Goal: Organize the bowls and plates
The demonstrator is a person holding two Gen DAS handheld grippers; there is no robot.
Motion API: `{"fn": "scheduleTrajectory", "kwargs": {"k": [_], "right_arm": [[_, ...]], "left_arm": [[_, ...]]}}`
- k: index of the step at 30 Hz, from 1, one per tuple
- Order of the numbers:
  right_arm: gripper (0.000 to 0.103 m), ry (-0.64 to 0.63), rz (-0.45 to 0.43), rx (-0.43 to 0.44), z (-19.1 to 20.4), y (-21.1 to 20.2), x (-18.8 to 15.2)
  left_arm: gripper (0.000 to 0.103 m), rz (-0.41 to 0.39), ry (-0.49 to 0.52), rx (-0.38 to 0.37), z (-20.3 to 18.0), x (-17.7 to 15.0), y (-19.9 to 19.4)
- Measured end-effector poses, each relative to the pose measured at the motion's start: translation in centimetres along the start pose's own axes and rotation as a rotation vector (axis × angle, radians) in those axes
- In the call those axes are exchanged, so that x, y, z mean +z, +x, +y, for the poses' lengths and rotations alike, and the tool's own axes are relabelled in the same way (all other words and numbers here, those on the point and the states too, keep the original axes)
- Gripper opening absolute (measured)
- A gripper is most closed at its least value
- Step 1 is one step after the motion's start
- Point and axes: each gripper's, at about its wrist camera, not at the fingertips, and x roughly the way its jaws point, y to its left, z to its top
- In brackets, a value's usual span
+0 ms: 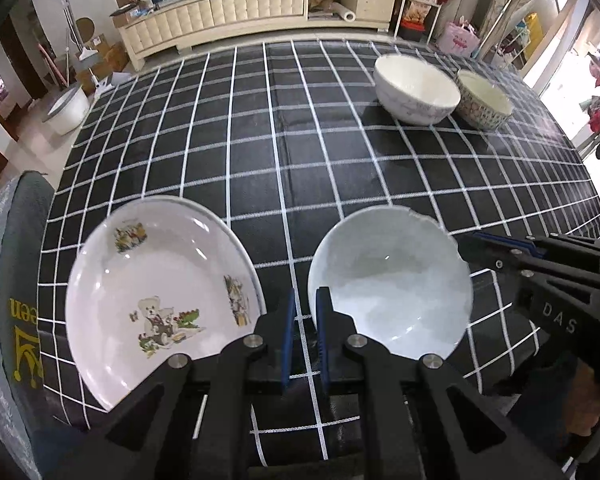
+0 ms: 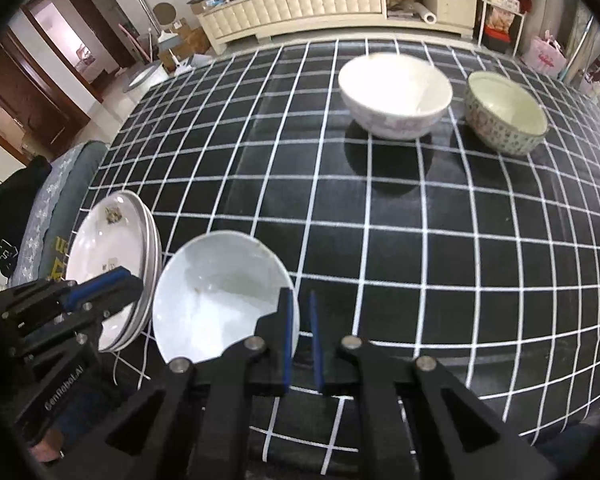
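Both tools, left tool [image 1: 305, 320] and right tool [image 2: 300, 322], pressed together, empty, above black checked tablecloth [image 1: 260, 152], cream sideboard [image 1: 228, 12] behind.

checked tablecloth [image 1: 260, 152], cream sideboard [image 1: 236, 16], perhaps a basin [image 1: 66, 110].

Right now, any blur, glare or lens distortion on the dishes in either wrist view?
Left wrist view: heavy fisheye bends the tablecloth grid; the teddy plate and pale bowl look slightly soft, with small glints on both. Right wrist view: the far white bowl is smeared, likely motion blur, above a dark round shadow; the patterned bowl is sharper; corners vignette black.
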Motion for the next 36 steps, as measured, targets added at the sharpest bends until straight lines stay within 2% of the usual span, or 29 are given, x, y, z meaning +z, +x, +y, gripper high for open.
{"fn": "scheduleTrajectory", "kwargs": {"k": [9, 19, 29, 36], "right_arm": [[0.012, 0.014, -0.068, 0.009, -1.5, -3.3, 1.8], [0.012, 0.01, -0.127, 0.012, -2.8, -5.6, 5.5], [0.012, 0.019, -0.153, 0.009, -5.2, -5.7, 9.9], [0.012, 0.034, -0.121, 0.006, -7.0, -4.3, 12.9]], "left_arm": [[0.009, -0.086, -0.001, -0.006, -0.4, 2.9, -3.4], [0.009, -0.121, 0.018, -0.026, -1.8, 7.5, -4.7], [0.009, -0.145, 0.062, -0.025, -3.8, 13.1, -4.6], [0.009, -0.132, 0.067, -0.04, -4.7, 16.7, -2.8]]}}
